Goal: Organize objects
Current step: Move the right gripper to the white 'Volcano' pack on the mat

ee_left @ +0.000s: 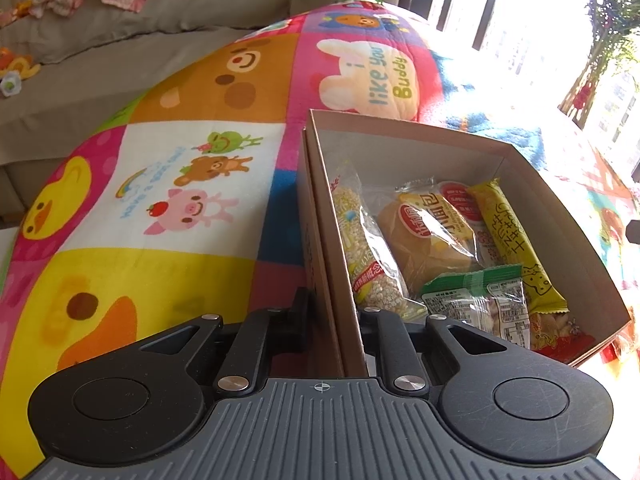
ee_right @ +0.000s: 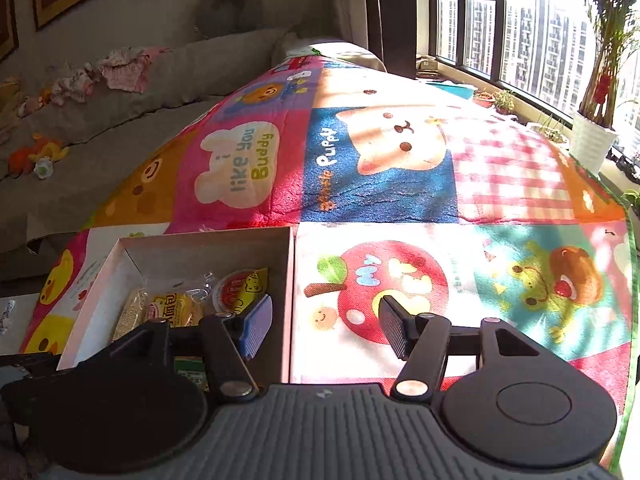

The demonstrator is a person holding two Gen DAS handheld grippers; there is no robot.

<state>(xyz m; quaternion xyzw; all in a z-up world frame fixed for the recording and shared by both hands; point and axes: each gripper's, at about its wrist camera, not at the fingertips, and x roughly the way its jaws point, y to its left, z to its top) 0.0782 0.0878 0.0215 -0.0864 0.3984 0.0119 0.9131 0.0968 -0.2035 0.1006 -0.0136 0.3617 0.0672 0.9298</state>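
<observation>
A patchwork play mat (ee_right: 384,168) bears one open cardboard box (ee_left: 500,148) holding five snack packets (ee_left: 432,236), near-left in the right wrist view. The left gripper (ee_left: 332,312) straddles the box's left wall, apparently clamped on it. The right gripper (ee_right: 324,328) straddles the box's right wall, fingers apart. Best to grip both walls evenly before shifting the box.
</observation>
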